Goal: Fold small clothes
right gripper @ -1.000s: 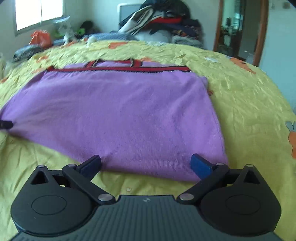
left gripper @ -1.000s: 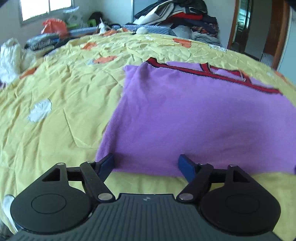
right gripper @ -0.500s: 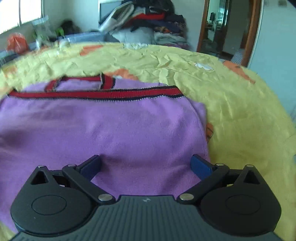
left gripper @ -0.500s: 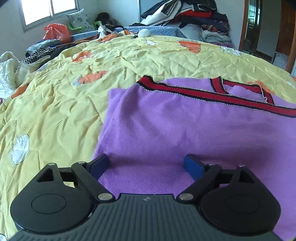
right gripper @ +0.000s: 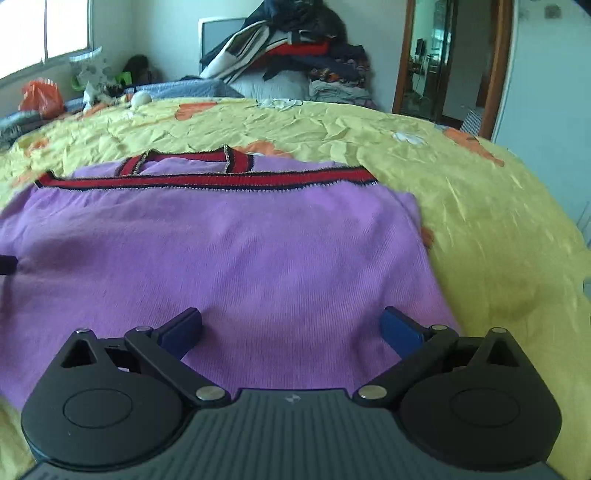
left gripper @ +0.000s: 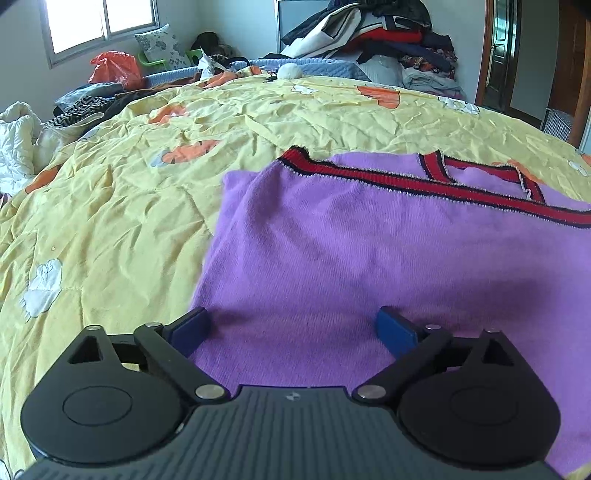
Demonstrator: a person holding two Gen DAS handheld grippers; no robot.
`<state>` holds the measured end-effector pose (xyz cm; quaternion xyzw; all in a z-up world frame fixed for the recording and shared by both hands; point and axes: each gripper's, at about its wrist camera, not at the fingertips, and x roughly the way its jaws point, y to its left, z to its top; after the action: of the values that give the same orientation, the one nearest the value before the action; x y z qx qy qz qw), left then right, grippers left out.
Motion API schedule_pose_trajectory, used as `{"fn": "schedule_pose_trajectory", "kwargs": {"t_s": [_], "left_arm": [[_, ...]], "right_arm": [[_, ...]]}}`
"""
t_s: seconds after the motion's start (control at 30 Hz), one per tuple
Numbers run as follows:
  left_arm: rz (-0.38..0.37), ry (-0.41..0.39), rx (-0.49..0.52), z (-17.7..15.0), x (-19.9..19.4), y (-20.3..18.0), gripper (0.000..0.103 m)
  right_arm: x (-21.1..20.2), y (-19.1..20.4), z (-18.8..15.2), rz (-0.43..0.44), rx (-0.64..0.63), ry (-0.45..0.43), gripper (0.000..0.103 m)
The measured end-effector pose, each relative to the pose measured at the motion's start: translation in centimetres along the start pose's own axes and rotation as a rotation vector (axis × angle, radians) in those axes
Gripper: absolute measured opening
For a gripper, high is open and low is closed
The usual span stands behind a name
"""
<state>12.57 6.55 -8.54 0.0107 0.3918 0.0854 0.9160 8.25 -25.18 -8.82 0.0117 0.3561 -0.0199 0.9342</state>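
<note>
Sweater lies flat under and ahead of both your claws, left and right, each wide open and empty, red band running crosswise beyond.

Yellow bedspread wrinkled. Beyond its far edge: clothes pile, orange bag, pillow, window.

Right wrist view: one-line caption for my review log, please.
Open right gripper poised over a purple sweater with red trim, lying flat on a yellow bedspread.
</note>
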Motion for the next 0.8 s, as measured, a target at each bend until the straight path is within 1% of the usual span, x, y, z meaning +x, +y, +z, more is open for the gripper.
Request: {"fn": "schedule_pose_trajectory", "kwargs": {"t_s": [0.1,0.2,0.3,0.47,0.57,0.63,0.67,0.73,0.77,0.8], "left_arm": [[-0.011,-0.007,-0.008,-0.9,-0.4,0.5,0.103],[-0.021,-0.006,-0.019,-1.7,-1.0,1.2,0.103],[-0.008,-0.013,0.002,-2.6,-1.8,1.4,0.103],[0.005,-0.014,-0.016,-4.0,-2.8,2.1,0.103],[0.011,0.001,-0.023,-4.1,-3.2,2.3,0.103],[0.018,0.019,-0.026,-4.0,-3.4,2.4,0.103],[0.016,0.034,-0.033,-3.9,-3.5,2.4,0.103],[0.033,0.066,-0.041,-3.6,-4.2,2.5,0.103],[0.050,0.065,-0.033,-3.4,-4.7,2.2,0.100],[0.066,0.060,-0.019,-3.0,-5.2,1.7,0.100]], "right_arm": [[-1.2,0.3,-1.2,-0.003,-0.040,0.005,0.103],[-2.1,-0.5,-2.0,0.026,-0.013,0.009,0.103],[-2.9,-0.7,-2.6,0.037,-0.028,0.011,0.103],[-3.6,-1.0,-3.2,0.051,-0.040,0.014,0.103],[-4.0,-1.0,-2.8,0.050,-0.043,0.025,0.103],[-4.1,-0.9,-2.2,0.056,-0.028,-0.015,0.103],[-4.0,-0.9,-1.8,0.046,-0.022,-0.043,0.103],[-3.1,-0.9,-1.0,0.027,-0.022,-0.064,0.103],[-2.4,-0.9,-0.7,0.015,-0.025,-0.048,0.103],[-1.4,-0.8,-0.5,0.002,-0.032,-0.011,0.103]]}}
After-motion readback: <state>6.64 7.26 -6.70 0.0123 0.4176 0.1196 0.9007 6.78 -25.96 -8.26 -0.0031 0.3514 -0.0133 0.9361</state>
